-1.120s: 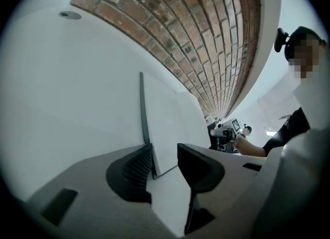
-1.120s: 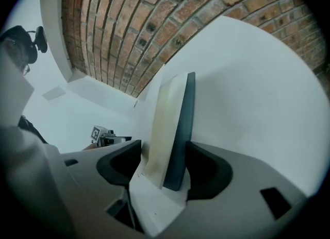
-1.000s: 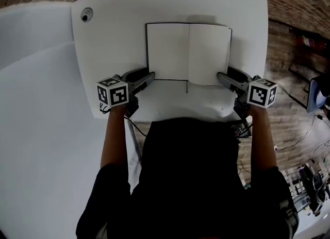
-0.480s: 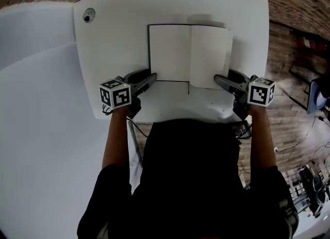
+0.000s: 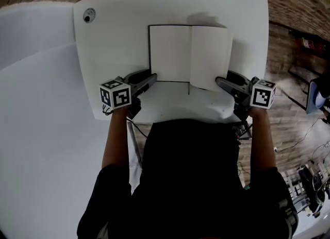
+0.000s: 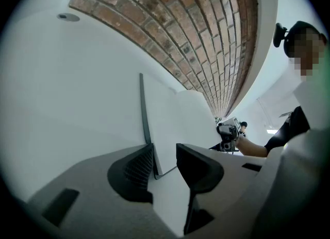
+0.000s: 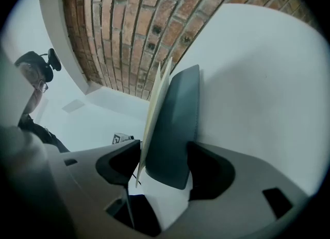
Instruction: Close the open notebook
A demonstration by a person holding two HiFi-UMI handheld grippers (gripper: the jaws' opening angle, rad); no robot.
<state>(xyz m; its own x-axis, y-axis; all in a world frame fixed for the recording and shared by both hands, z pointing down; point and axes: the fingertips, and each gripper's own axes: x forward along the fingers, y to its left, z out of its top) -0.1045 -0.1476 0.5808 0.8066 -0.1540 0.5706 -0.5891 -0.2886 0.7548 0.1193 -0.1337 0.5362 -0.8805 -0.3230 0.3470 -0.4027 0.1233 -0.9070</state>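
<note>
The open notebook [image 5: 189, 55] lies in the middle of the white bench [image 5: 118, 32], with its right half raised a little. The right hand-held gripper [image 7: 162, 168] grasps the near corner of this half, cover and pages together. The jaws of the left hand-held gripper [image 6: 165, 163] have just been closing but stand apart around the left near corner, not pressing it.

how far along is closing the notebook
Done: the right gripper has clamped the right cover and pages of the notebook and tilted them up off the table. In hand: the left gripper has just been closing its jaws, with the left corner between them but not pinched. Left: fold the right half over onto the left; the notebook is mostly open.
</note>
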